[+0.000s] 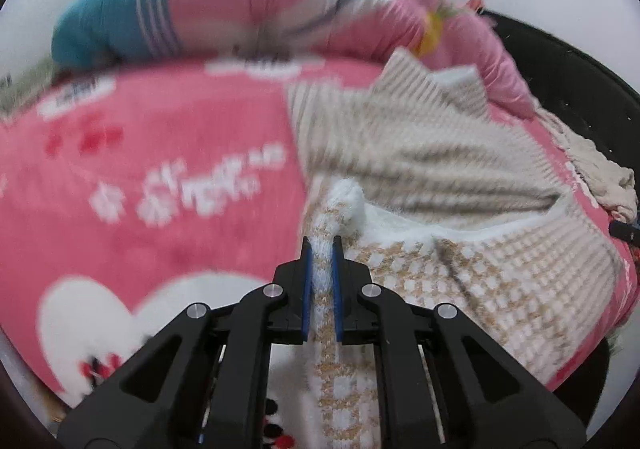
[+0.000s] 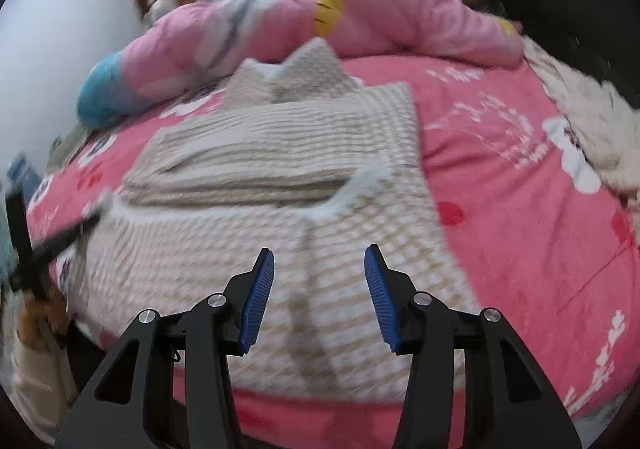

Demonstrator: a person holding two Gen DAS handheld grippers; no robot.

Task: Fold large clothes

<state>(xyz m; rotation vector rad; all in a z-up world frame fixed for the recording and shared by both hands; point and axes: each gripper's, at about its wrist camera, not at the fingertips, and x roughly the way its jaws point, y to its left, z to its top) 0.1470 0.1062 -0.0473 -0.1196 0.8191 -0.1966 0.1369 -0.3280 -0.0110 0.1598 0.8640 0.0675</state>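
Blue-padded jaws of the left gripper (image 1: 321, 245) sit closest to the lens, pinched nearly together on a narrow band of knit, apparently a sleeve end or edge of the sweater (image 1: 460, 185), whose fluffy white tip pokes out just past the pads. Over in the right wrist view, the right gripper (image 2: 319, 261) hovers above the same garment with its jaws standing moderately apart and nothing between them; the fabric lies below, untouched by either pad.

That sweater (image 2: 280, 177), a beige-and-white striped and checked knit, is spread on the bed, on a pink blanket (image 1: 160, 153) printed with white lettering and hearts. It already looks partly gathered: one layer lies across the body and makes a ridge at mid-garment, while points of fabric stick up at the far end. A rolled pink quilt (image 2: 360, 9) runs along the far side of the bed, and a cream cloth (image 2: 592, 129) is heaped near the dark headboard edge.

As a judgement, the fold is somewhere in its middle. One section seems laid over, the left side is gripped ready to be carried across, and the right hand has yet to take its hold. Squaring the edges and making the final folds remain. Both views are blurred, so finer creases cannot be read.
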